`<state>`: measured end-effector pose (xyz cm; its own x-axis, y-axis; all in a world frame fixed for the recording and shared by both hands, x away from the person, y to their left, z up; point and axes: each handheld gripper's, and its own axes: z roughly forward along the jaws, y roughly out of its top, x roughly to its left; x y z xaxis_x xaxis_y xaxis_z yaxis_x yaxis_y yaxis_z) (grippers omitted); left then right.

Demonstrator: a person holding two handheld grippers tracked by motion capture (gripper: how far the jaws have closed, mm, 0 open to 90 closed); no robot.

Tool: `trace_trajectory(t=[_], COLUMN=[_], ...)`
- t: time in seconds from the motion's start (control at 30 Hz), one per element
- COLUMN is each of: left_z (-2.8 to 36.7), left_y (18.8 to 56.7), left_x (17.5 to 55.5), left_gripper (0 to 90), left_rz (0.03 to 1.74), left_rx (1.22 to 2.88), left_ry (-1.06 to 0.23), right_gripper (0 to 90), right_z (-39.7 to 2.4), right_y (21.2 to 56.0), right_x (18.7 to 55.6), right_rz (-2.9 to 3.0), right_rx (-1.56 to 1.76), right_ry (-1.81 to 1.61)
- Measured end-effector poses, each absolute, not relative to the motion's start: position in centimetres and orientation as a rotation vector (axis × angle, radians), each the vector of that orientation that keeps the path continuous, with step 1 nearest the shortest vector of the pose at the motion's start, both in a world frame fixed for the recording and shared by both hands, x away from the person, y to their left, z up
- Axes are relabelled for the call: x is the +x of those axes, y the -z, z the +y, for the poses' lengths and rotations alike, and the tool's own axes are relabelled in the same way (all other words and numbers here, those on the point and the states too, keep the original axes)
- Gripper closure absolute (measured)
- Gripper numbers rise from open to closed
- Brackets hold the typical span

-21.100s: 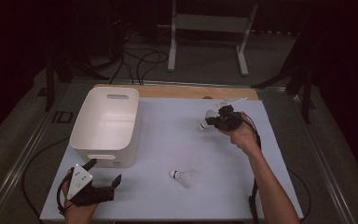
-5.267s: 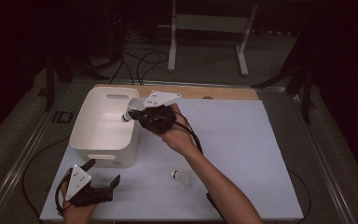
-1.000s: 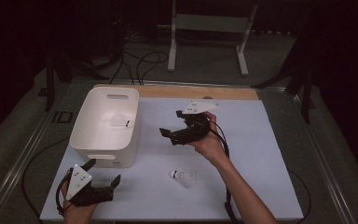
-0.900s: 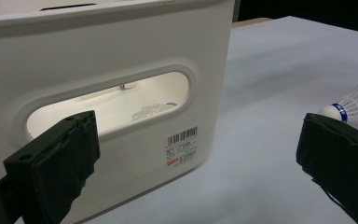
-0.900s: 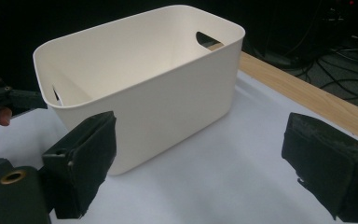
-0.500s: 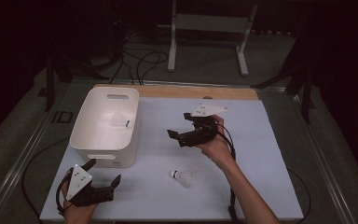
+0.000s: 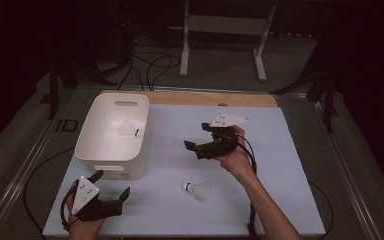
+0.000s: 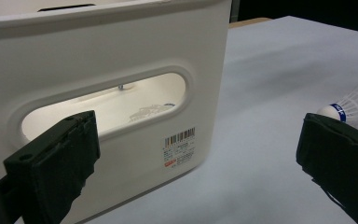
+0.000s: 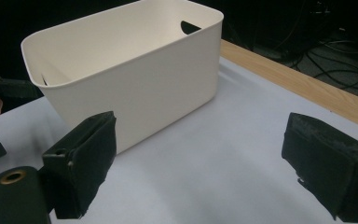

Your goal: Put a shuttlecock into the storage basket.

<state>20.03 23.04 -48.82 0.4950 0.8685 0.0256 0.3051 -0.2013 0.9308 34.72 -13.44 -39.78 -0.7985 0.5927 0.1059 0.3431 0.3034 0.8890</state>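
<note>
The right gripper (image 7: 196, 136) hovers over the middle of the table (image 7: 300, 165), jaws wide and empty, pointing toward the white bin (image 7: 111, 145) at the table's left edge. One shuttlecock (image 7: 196, 189) lies on the table nearer the front edge; another (image 7: 128, 130) rests inside the bin. The left gripper (image 7: 111, 186) sits near the front-left corner, jaws wide and empty, beside the bin.
</note>
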Motion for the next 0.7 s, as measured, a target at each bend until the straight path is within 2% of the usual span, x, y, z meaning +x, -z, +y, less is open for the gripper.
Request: trace_trajectory(t=[0.7], left_z=[23.0], left_y=[48.8], left_x=[20.0], left_gripper=[0.0], left_rz=[0.997], left_rx=[1.747], left_ry=[-0.715], right_gripper=[10.4], right_z=[-15.5], right_y=[41.3], right_x=[33.7], right_rz=[2.34], right_rx=[0.896], right_ry=[-1.454])
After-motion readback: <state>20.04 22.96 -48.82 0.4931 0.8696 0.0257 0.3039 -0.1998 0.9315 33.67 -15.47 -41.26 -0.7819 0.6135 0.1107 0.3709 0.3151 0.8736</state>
